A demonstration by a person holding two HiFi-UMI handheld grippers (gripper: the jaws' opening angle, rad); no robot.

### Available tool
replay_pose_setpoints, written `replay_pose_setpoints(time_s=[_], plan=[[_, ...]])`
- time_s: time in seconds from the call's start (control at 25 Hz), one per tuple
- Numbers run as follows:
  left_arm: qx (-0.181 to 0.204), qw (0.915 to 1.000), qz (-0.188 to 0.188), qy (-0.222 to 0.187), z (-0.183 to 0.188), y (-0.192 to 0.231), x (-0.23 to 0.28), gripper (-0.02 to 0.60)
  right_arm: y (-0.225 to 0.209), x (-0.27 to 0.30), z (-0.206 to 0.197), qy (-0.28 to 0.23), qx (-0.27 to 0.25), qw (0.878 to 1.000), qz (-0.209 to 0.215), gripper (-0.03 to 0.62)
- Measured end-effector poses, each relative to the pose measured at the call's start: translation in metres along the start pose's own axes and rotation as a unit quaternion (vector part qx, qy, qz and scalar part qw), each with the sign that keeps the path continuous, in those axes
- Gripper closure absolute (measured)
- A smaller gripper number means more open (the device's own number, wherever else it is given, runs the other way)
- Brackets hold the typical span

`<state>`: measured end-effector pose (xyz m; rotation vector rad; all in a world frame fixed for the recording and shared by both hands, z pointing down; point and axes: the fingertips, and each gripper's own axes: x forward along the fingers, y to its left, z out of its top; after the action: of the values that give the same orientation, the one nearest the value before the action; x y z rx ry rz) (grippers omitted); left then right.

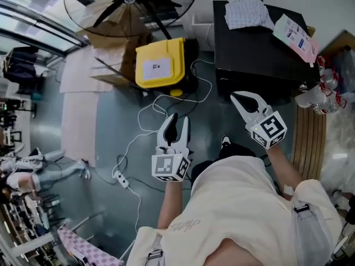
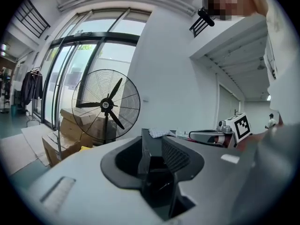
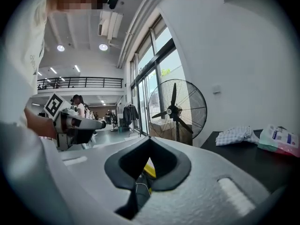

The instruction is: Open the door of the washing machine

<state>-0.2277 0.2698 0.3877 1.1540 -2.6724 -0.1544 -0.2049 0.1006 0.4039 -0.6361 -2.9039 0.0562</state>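
Observation:
No washing machine door shows in any view. In the head view both grippers hang in the air over the grey floor, pointing toward a black cabinet (image 1: 249, 54) and a yellow case (image 1: 160, 64). My left gripper (image 1: 178, 121) is open, with a gap between its fingers and nothing in it; its own view shows the same gap at the left gripper (image 2: 155, 142). My right gripper (image 1: 237, 97) is just in front of the cabinet's lower edge. Its fingertips meet, and in its own view the right gripper (image 3: 149, 139) is shut on nothing.
A large standing fan (image 1: 130, 4) and cardboard boxes (image 1: 113, 43) stand at the back. A checked cloth (image 1: 247, 11) and a printed packet (image 1: 294, 35) lie on the cabinet. A white cable with a power strip (image 1: 123, 180) trails across the floor. Plastic bottles (image 1: 327, 90) lie at the right.

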Motion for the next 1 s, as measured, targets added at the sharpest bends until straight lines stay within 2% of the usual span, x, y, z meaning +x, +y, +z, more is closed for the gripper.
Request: replay_pose_setpoints(time_s=[0.28, 0.56, 0.76, 1.0], plan=[[0.012, 0.9997, -0.022, 0.009, 0.003, 0.009, 0.028, 0.433, -0.022, 0.005, 0.003, -0.006, -0.002, 1.000, -0.030, 0.592], [0.026, 0.9951, -0.091, 0.030, 0.005, 0.024, 0.066, 0.431, -0.038, 0.009, 0.003, -0.006, 0.011, 0.994, -0.104, 0.592], [0.046, 0.9857, -0.158, 0.037, 0.016, 0.032, 0.106, 0.428, -0.058, 0.016, 0.016, -0.016, 0.017, 0.985, -0.172, 0.592], [0.063, 0.9687, -0.233, 0.058, 0.015, 0.044, 0.152, 0.428, -0.069, 0.027, 0.028, -0.015, 0.017, 0.970, -0.243, 0.592]])
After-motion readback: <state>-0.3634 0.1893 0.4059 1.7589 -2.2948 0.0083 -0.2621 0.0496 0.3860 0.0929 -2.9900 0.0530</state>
